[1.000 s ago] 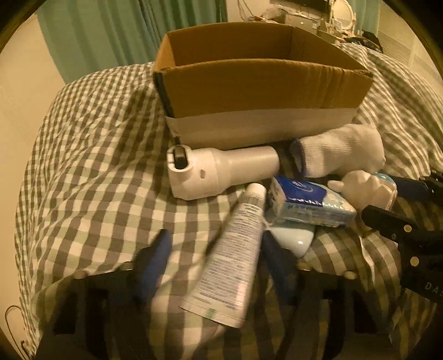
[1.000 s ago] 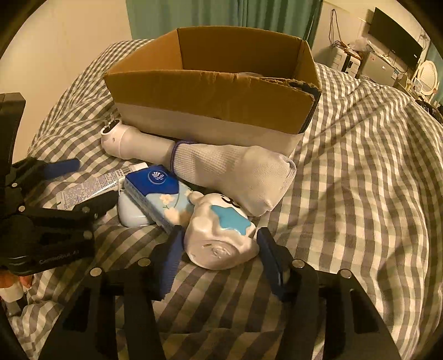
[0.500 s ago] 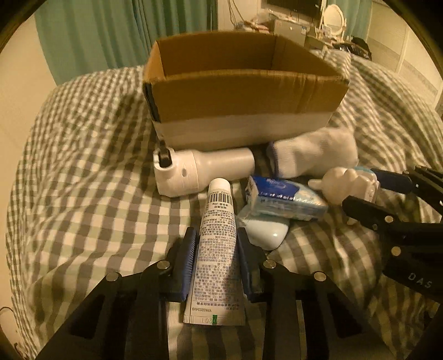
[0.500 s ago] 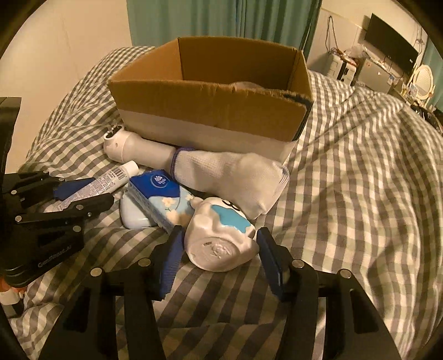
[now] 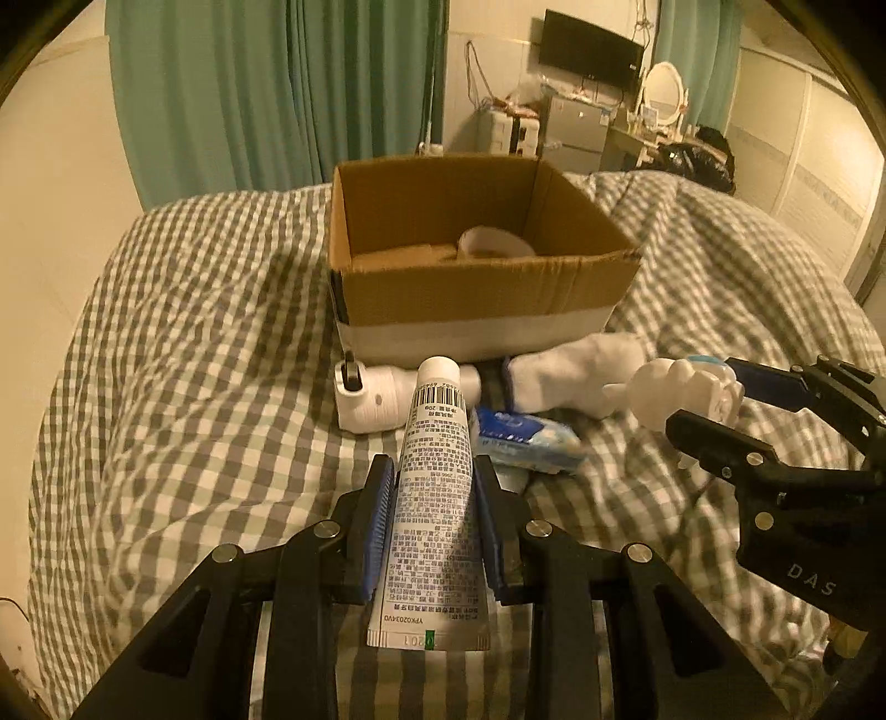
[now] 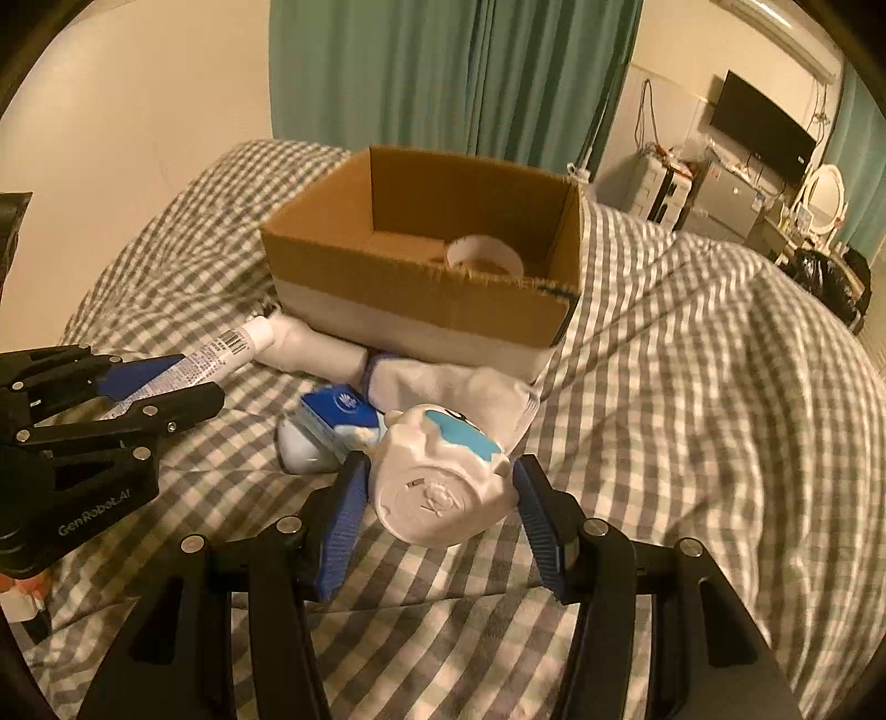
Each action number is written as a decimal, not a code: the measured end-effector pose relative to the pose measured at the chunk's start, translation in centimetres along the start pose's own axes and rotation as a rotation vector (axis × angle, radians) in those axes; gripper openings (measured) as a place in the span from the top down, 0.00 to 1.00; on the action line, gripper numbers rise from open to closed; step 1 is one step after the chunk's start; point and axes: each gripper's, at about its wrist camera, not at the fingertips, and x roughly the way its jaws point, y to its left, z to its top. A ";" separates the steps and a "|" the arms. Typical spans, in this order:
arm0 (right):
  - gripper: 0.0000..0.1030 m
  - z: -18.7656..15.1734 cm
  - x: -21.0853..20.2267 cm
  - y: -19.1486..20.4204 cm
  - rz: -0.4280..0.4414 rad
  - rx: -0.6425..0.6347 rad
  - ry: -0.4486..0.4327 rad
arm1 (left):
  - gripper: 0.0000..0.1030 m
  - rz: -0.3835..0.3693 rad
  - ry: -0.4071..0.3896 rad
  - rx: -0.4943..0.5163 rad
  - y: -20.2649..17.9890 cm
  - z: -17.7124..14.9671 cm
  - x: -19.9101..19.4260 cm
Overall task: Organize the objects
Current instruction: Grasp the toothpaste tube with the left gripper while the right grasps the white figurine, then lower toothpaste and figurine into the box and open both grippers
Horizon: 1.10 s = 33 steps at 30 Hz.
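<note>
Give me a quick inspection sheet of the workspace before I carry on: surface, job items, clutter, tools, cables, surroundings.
Surface: checked bedcover, rumpled.
Job's things: cardboard box open, a white roll inside. In front of it lie a white handheld device, a white sock, a blue tissue pack and a pale blue case partly under the pack.
Clutter: nothing seen.
Tools: left tool shut on the tube, lifted. Right tool shut on the white figurine.
Cables: wires hang on the far wall below the TV.
Surroundings: green curtains, a round mirror.
</note>
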 end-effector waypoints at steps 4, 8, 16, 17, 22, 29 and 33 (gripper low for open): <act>0.48 0.7 -2.1 0.3 -0.008 -0.011 -0.041 | 0.72 -0.009 -0.046 0.009 -0.4 0.8 -2.0; 0.48 1.9 -4.1 0.3 -0.001 -0.025 -0.086 | 0.72 -0.010 -0.100 0.034 -0.8 2.5 -3.8; 0.48 6.6 -5.9 0.2 0.021 -0.053 -0.161 | 0.72 -0.035 -0.184 0.028 0.0 8.0 -5.4; 0.48 7.4 -6.0 0.0 0.020 -0.055 -0.171 | 0.72 -0.033 -0.194 0.029 0.1 8.8 -5.5; 0.48 11.4 -5.8 -0.9 0.016 -0.051 -0.211 | 0.72 -0.030 -0.220 0.025 0.9 12.4 -4.9; 0.48 15.1 -2.3 -1.8 0.015 -0.054 -0.190 | 0.72 -0.023 -0.192 0.024 1.9 15.6 -0.9; 0.48 16.1 1.6 -2.6 0.027 -0.044 -0.146 | 0.72 -0.015 -0.163 0.031 2.4 16.7 2.4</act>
